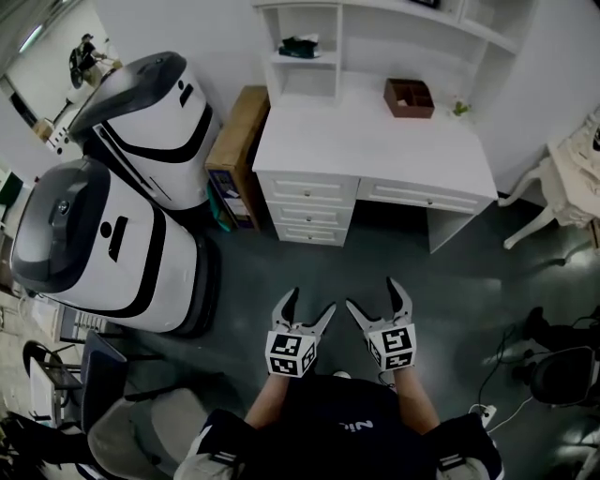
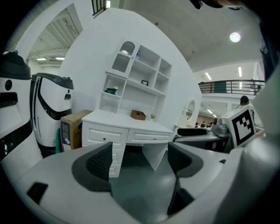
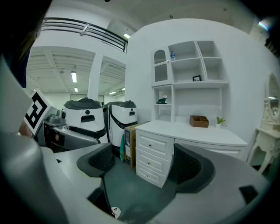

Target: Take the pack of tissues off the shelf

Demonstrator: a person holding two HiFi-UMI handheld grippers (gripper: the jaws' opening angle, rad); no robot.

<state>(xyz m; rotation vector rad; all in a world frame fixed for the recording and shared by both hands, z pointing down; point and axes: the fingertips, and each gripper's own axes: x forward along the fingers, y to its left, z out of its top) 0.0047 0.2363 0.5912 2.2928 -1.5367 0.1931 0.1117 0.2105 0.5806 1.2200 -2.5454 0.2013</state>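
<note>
The green pack of tissues (image 1: 300,44) (image 2: 112,90) (image 3: 162,100) lies on a low shelf at the left of the white desk hutch (image 1: 375,28). Both grippers are held low in front of the person, well short of the desk (image 1: 375,141). My left gripper (image 1: 307,307) (image 2: 139,161) is open with nothing between its jaws. My right gripper (image 1: 378,297) (image 3: 145,161) is open too and empty. Grey floor lies between the grippers and the desk.
A brown box (image 1: 409,97) and a small plant (image 1: 459,108) stand on the desk top. A cardboard box (image 1: 236,155) leans at the desk's left side. Two large white machines (image 1: 103,244) (image 1: 150,117) stand to the left. A white chair (image 1: 567,178) is at the right.
</note>
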